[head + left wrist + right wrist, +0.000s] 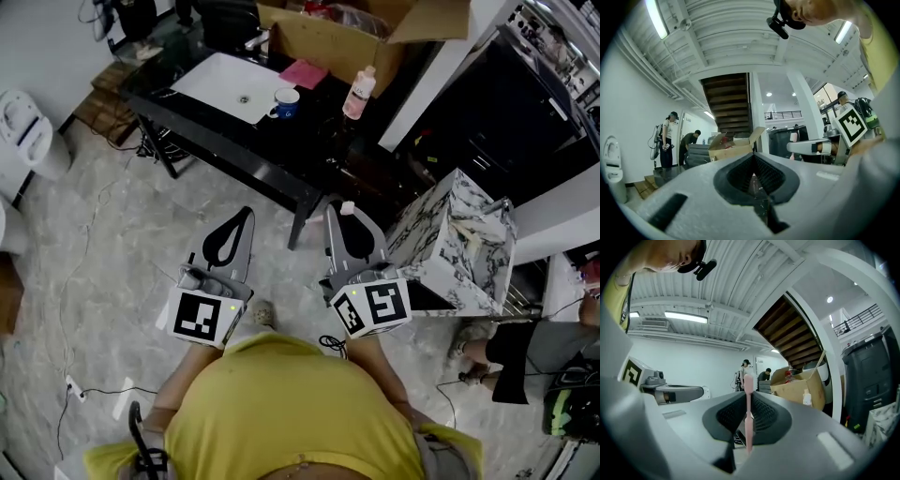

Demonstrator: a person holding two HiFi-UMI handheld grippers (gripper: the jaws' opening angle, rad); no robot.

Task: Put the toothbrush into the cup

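Observation:
A pink toothbrush stands upright between the jaws of my right gripper, which is shut on it. In the head view its head pokes out at the right gripper's tip, above the floor just short of the black table. The blue and white cup stands on that table beside a white basin, well ahead of both grippers. My left gripper is held level beside the right one, shut and holding nothing.
On the table are a pink cloth, a pink-capped bottle and an open cardboard box. A marble-patterned cabinet stands close on the right. A person sits at the right edge. Cables lie on the floor.

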